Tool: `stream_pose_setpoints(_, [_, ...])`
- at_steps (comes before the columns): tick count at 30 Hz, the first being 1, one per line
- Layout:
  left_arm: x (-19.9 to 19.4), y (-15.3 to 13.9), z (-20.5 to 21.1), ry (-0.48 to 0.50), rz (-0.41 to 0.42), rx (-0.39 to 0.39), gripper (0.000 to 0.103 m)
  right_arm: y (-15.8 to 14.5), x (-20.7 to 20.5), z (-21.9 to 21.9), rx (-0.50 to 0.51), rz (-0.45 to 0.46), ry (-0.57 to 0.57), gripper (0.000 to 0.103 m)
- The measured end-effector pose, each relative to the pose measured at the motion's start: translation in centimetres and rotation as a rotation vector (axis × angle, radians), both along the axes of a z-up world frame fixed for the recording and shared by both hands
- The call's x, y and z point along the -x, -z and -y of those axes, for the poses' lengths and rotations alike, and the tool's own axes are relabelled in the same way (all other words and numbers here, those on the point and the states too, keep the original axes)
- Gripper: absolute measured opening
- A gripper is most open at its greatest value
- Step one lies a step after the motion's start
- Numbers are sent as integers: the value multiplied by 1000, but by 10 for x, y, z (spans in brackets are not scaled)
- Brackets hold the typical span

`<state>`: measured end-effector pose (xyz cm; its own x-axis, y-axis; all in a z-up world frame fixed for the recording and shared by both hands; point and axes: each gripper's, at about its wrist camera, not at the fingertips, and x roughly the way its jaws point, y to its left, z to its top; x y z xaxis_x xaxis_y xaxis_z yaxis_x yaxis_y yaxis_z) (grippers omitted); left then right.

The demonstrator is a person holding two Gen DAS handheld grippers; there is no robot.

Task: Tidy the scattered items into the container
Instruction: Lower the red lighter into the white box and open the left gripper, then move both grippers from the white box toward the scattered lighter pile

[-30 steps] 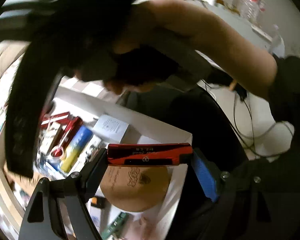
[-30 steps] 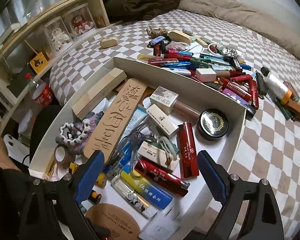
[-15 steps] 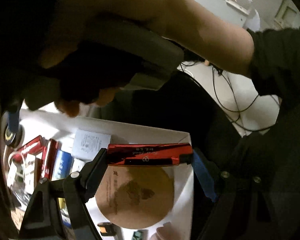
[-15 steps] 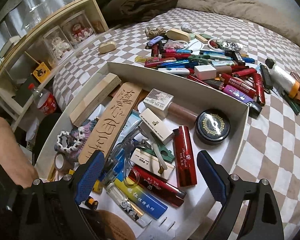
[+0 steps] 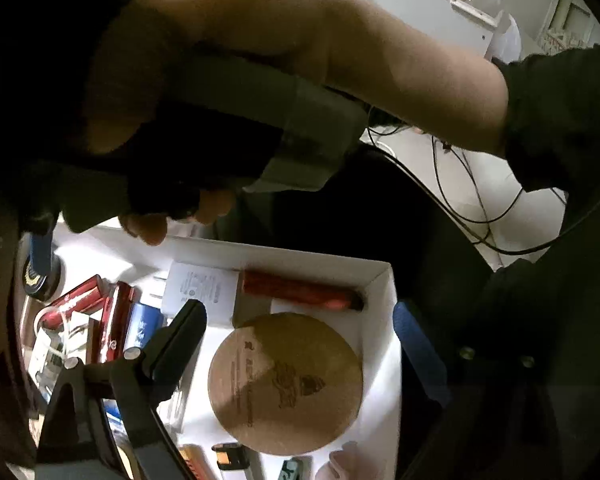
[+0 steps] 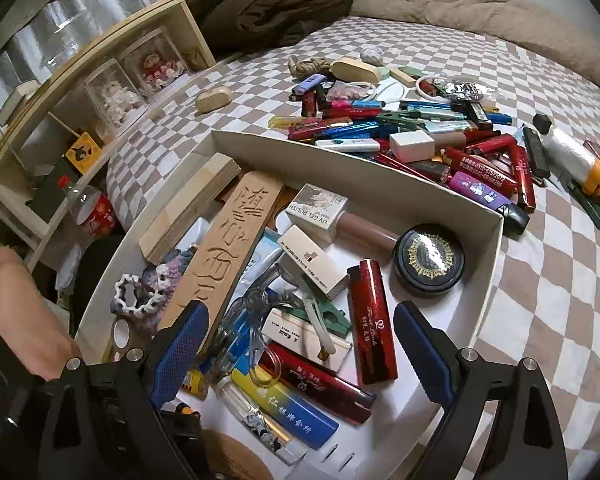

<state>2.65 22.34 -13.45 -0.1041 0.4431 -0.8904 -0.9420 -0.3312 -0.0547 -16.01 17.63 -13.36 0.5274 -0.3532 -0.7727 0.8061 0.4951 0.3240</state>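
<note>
Your left view is mostly blocked: your own forearm (image 5: 340, 52) and the other hand's rig fill the top half in dark shadow, so only one corner of the white box (image 5: 380, 276) shows below. Your left gripper (image 5: 300, 336) has its fingers opening wide with nothing between them. The red lighter (image 5: 300, 290) lies beyond the fingertips against the box's end wall, just past the round cork coaster (image 5: 286, 384), which sits between the two fingers in that view. The coaster's print is too dim to read, and so is the white leaflet (image 5: 200, 290) beside the lighter.

The right view gives what the left can't: the whole box (image 6: 340, 160) on the checked bed (image 6: 540, 320), and the pile of loose lighters (image 6: 420, 136) still on the bed beyond its far wall. Your right gripper (image 6: 300, 356) hangs over the box, fingers spread about halfway, empty. Between them lies another red lighter (image 6: 372, 320); its gold script is too small to make out. Past the fingertips a grey bottle box (image 6: 318, 210) reads "UV GEL POLISH". Left of it is a carved wooden plank (image 6: 228, 248) with Chinese characters. A black round tin (image 6: 428, 258) sits towards the right finger's side. The coaster is barely a sliver at the bottom edge here.
</note>
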Motion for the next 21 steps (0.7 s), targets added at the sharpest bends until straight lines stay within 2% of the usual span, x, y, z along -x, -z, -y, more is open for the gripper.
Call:
stream_pose_setpoints(9, [0, -13, 20, -73, 39, -62, 95, -2, -3, -3, 3, -4, -3, 94])
stream_pose_setpoints(17, [-17, -15, 33, -149, 11, -96, 95, -4, -8, -9, 6, -15, -2, 94])
stream_pose_setpoints(21, [-10, -29, 54, -196, -10, -119, 95, -5, -9, -13, 21, -40, 14, 94])
